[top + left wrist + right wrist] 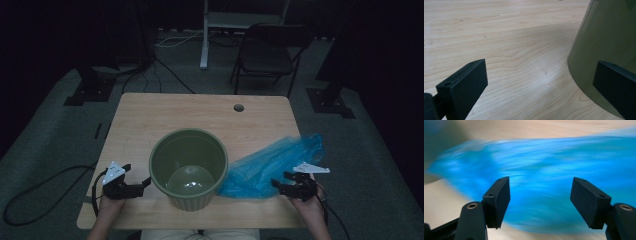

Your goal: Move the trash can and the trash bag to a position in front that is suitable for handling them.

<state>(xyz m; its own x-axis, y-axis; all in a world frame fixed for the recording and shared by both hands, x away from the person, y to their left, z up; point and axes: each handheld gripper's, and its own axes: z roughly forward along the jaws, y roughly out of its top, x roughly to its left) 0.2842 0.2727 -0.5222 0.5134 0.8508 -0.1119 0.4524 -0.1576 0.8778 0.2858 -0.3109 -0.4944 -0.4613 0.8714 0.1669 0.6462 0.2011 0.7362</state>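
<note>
- The blue plastic bag lies flat and crumpled on the surface, at the person's right, its near-left end touching or tucked against the wall of the green pot.
- Its long axis runs on a slant, from the foot of the pot away toward the far right edge of the surface.
- The pot stands upright near the front middle, mouth up, with nothing visible inside but its pale bottom.
- The right gripper is the nearer one: it hovers just at the bag's near edge and points left across it. In the right gripper view the blue film spreads ahead of and between the jaws, which stand spread with nothing pinched; that picture is blurred.
- The left gripper sits on the other side of the pot, its jaws spread too; in the left gripper view the pot's wall rises just beyond one jaw, apart from it as far as I can tell.
- My reading: the bag is bound for the pot, so the right jaws must close on the film straight ahead while the left ones steady the pot.
</note>
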